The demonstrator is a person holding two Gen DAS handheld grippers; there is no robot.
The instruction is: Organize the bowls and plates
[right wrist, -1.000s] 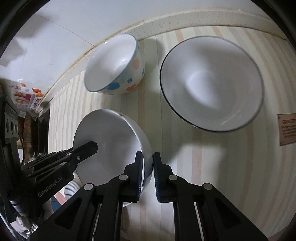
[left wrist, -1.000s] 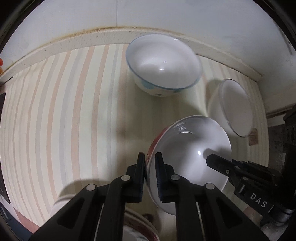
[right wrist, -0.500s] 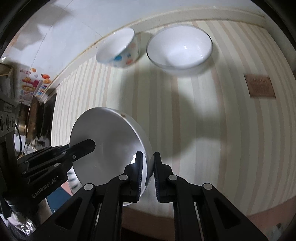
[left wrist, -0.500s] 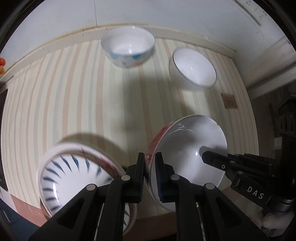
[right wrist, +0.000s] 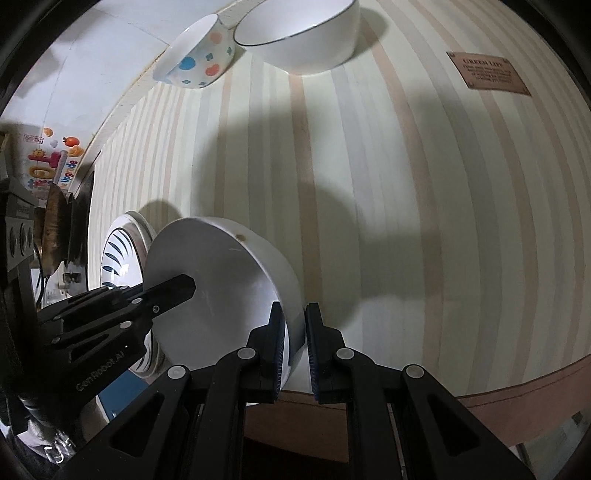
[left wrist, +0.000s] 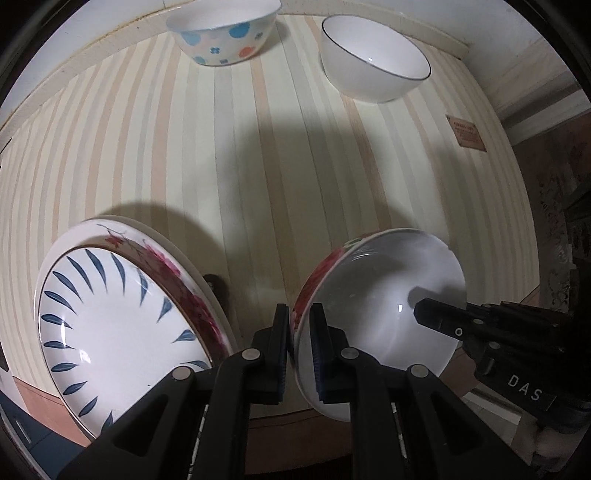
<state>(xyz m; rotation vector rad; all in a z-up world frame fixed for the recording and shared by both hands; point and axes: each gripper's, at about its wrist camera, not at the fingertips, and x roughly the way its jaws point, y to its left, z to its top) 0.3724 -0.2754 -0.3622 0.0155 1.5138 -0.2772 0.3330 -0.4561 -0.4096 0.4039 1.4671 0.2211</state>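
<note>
Striped tablecloth covers the table. We hold one bowl above its near edge: our left gripper and right gripper are each clamped on opposite rims. Stacked plates sit near left; a spotted bowl and a white bowl stand far.

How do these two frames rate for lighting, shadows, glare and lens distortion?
Left wrist view: dim; a broad shadow crosses the striped tablecloth, small glints on the held bowl, stripes bowed by fisheye, corners black. Right wrist view: similar dimness, soft shadows beyond the held bowl, brown label text blurred, edges strongly curved.
</note>
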